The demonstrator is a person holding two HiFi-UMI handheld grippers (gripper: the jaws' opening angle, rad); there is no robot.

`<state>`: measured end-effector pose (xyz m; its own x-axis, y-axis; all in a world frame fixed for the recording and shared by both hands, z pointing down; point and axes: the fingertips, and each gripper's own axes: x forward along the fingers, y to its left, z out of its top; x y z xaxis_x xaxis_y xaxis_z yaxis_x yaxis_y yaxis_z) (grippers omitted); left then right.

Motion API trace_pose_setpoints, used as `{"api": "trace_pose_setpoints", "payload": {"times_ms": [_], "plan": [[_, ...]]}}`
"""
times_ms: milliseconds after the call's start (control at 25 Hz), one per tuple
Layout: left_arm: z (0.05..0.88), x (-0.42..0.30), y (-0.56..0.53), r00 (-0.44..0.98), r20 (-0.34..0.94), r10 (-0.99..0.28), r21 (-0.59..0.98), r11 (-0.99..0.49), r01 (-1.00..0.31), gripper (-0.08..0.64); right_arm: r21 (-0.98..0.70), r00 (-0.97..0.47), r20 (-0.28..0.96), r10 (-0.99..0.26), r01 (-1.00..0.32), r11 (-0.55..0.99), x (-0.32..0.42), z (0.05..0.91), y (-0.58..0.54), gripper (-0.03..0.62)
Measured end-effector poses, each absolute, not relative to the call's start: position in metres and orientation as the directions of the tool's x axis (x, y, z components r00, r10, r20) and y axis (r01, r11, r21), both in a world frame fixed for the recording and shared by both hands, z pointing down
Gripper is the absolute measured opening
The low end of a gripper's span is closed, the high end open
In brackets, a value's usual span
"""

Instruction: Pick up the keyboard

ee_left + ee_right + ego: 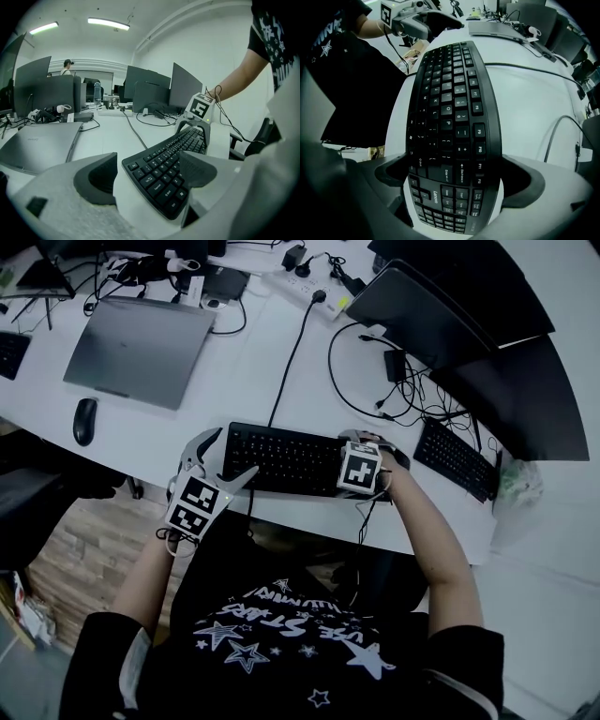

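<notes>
Near desk (253,381) edge: my left gripper (228,454) and right gripper (375,448) each stand wide open, astride one end of the keyboard (286,457) — neither pressing yet. It lies flat; I judge it light, rigid, smooth plastic — grip the long edges at both ends. Beyond, its cable (291,362) may tug.

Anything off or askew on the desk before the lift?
Nothing stands out. The keyboard lies flat and intact on the desk, its ends between the open left tool and right tool. Loose cables behind are ordinary clutter.
</notes>
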<state>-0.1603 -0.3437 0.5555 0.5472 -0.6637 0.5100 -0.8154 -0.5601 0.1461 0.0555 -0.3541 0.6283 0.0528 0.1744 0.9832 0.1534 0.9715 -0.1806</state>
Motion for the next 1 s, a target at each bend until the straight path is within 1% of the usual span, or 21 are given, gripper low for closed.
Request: {"api": "trace_pose_setpoints", "payload": {"times_ms": [160, 320, 480, 640, 800, 1000], "plan": [[0.558, -0.158, -0.346, 0.549, 0.522, -0.653, 0.14, -0.569, -0.81, 0.408, -0.167, 0.118, 0.982, 0.151, 0.143, 0.975, 0.056, 0.632, -0.356, 0.574], [0.556, -0.151, -0.348, 0.552, 0.526, -0.647, 0.136, -0.577, -0.806, 0.408, -0.137, 0.103, 0.987, 0.123, 0.146, 0.98, 0.056, 0.63, -0.356, 0.574], [0.552, -0.144, -0.349, 0.56, 0.532, -0.635, 0.096, -0.612, -0.785, 0.408, -0.035, 0.067, 0.997, 0.025, 0.144, 0.989, 0.056, 0.621, -0.355, 0.574], [0.549, -0.135, -0.351, 0.564, 0.549, -0.617, 0.024, -0.663, -0.748, 0.408, 0.063, 0.035, 0.997, -0.068, 0.108, 0.992, 0.057, 0.614, -0.347, 0.574], [0.54, -0.116, -0.357, 0.582, 0.564, -0.586, -0.07, -0.736, -0.673, 0.408, 0.193, 0.022, 0.98, -0.196, 0.101, 0.976, 0.059, 0.605, -0.343, 0.574], [0.528, -0.087, -0.361, 0.607, 0.629, -0.486, -0.176, -0.849, -0.498, 0.408, 0.335, 0.008, 0.942, -0.337, 0.098, 0.937, 0.061, 0.596, -0.338, 0.574]]}}
